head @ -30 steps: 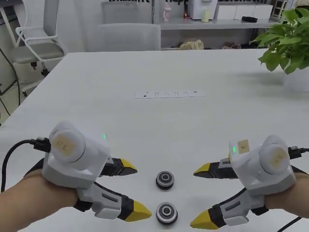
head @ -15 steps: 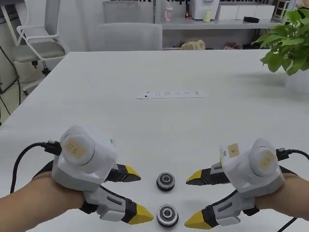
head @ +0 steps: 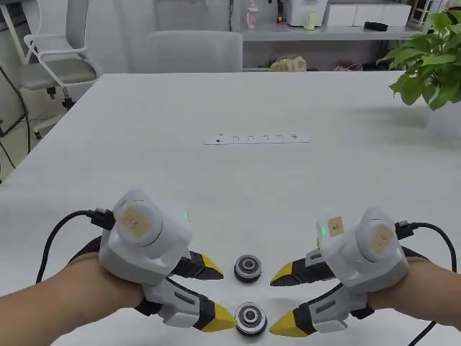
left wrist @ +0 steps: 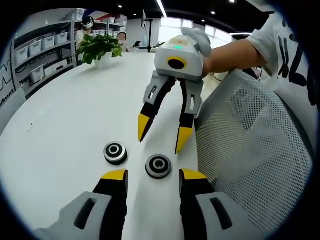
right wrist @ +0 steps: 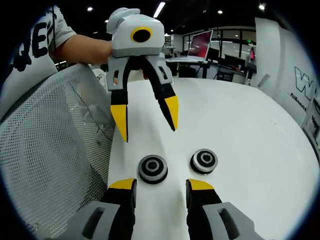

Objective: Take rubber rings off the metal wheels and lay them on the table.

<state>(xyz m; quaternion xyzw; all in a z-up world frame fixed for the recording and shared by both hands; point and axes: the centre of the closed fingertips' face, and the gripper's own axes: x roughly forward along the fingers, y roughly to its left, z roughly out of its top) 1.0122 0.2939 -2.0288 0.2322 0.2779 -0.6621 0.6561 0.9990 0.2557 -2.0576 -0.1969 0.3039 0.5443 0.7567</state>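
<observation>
Drawn in toward each other since a second ago: left gripper (head: 217,292) and right gripper (head: 279,301), now facing tip to tip across the near wheel (head: 249,316); both wheels unmoved on the white table (head: 144,158). Jaws of both grippers spread wide, gripping nothing. From the head view: near wheel lying flat, flanked just left and just right by the lower yellow tips, with a sliver of table showing on either side. Far wheel (head: 248,267) just beyond the near wheel, apart from it, level with the upper tips. Dark rubber ring (head: 236,318) around each metal hub, neither ring off. From the left gripper view: near wheel (left wrist: 158,166) just ahead of the left gripper's (left wrist: 154,175) tips, in line with the gap between them; far wheel (left wrist: 115,153) to its left; right gripper (left wrist: 163,136) beyond it, pointing back. From the right gripper view: near wheel (right wrist: 153,169) just ahead of the right gripper (right wrist: 161,185), slightly toward the left jaw; far wheel (right wrist: 204,161) to the right of the near wheel; left gripper (right wrist: 146,119) beyond. Well beyond the near wheel, mid-table: white power strip (head: 256,138).
</observation>
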